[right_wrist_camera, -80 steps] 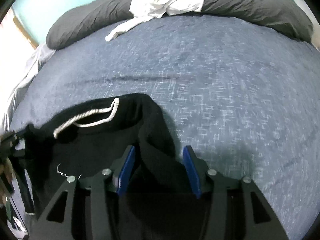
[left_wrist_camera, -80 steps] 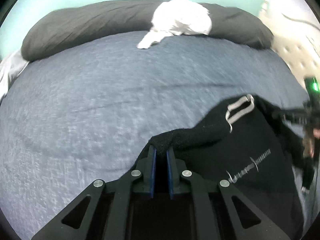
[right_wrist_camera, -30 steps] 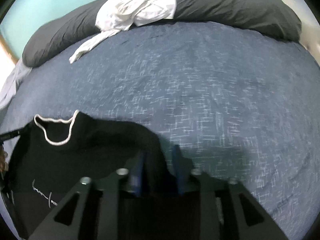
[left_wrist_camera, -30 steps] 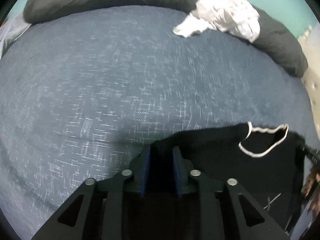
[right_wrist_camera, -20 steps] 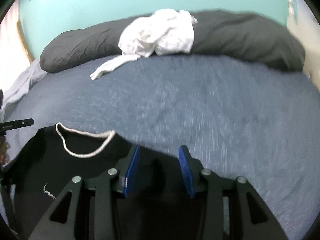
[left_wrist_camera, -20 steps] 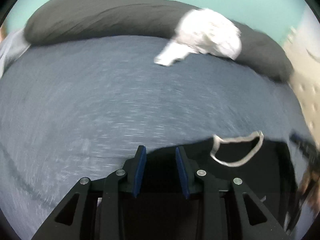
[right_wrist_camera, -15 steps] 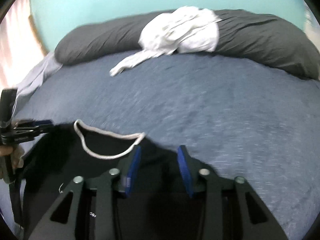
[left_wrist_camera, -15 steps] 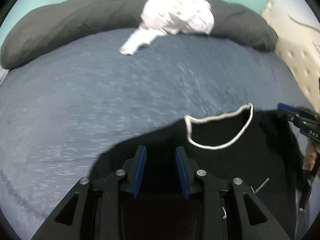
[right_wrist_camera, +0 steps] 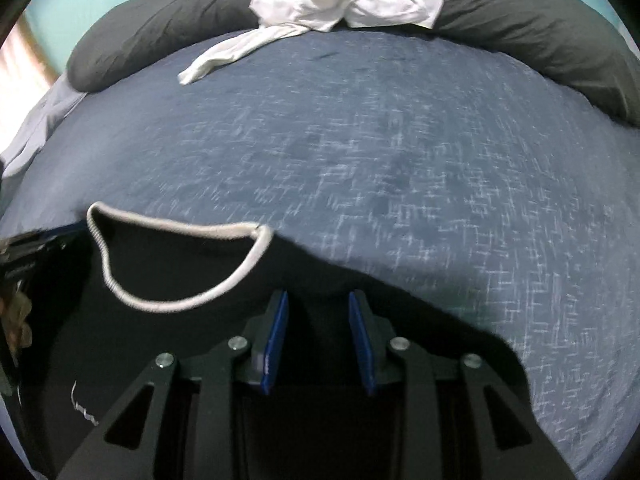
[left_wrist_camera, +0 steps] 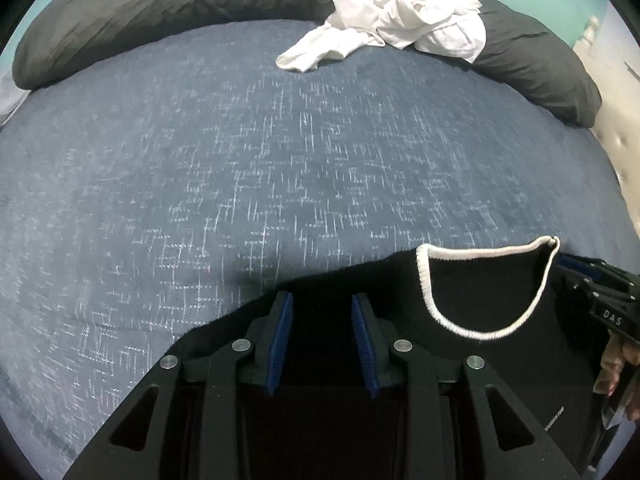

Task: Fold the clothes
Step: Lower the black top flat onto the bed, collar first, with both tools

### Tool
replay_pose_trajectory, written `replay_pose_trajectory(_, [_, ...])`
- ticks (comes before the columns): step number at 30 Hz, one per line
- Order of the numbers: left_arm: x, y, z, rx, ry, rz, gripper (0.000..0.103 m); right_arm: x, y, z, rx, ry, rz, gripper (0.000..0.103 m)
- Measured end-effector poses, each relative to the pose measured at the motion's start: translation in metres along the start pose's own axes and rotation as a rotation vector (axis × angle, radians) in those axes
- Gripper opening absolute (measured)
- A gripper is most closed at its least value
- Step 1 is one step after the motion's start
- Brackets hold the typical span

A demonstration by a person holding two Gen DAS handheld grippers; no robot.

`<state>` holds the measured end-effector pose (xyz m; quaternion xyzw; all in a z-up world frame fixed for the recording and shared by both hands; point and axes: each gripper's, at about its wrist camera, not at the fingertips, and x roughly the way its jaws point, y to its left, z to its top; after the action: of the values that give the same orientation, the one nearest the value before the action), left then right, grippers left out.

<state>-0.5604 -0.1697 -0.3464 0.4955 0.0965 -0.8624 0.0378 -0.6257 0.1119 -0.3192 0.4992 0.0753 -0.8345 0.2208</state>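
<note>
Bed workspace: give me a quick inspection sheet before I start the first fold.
Surface: blue bedspread, bare ahead of the grippers.
Job's things: black top with white-trimmed neckline, lying spread at the near edge.
Clutter: crumpled white garment resting on the long dark pillow.
Grippers: left gripper and right gripper each over a shoulder, jaws open, fabric between them.
Cables: nothing seen.
Surroundings: teal wall behind the pillow.

Black top's (left_wrist_camera: 500, 360) lower body off-frame
</note>
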Motion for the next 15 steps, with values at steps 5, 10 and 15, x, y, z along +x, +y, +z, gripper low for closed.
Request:
replay_pose_trajectory(5, [-0.008,0.0,-0.001,-0.007,-0.005,-0.01,0.034,0.0,0.003,0.01,0.009,0.003,-0.04,0.029])
replay_pose_trajectory(10, [-0.031,0.012,-0.011,-0.022,-0.023,-0.023,0.034,-0.023,-0.008,0.014,0.078,-0.054,-0.023,0.03])
replay_pose_trajectory(15, [-0.071,0.027,-0.032,-0.041,-0.038,-0.048,0.034,-0.064,-0.024,-0.006,0.127,-0.096,0.028,0.032])
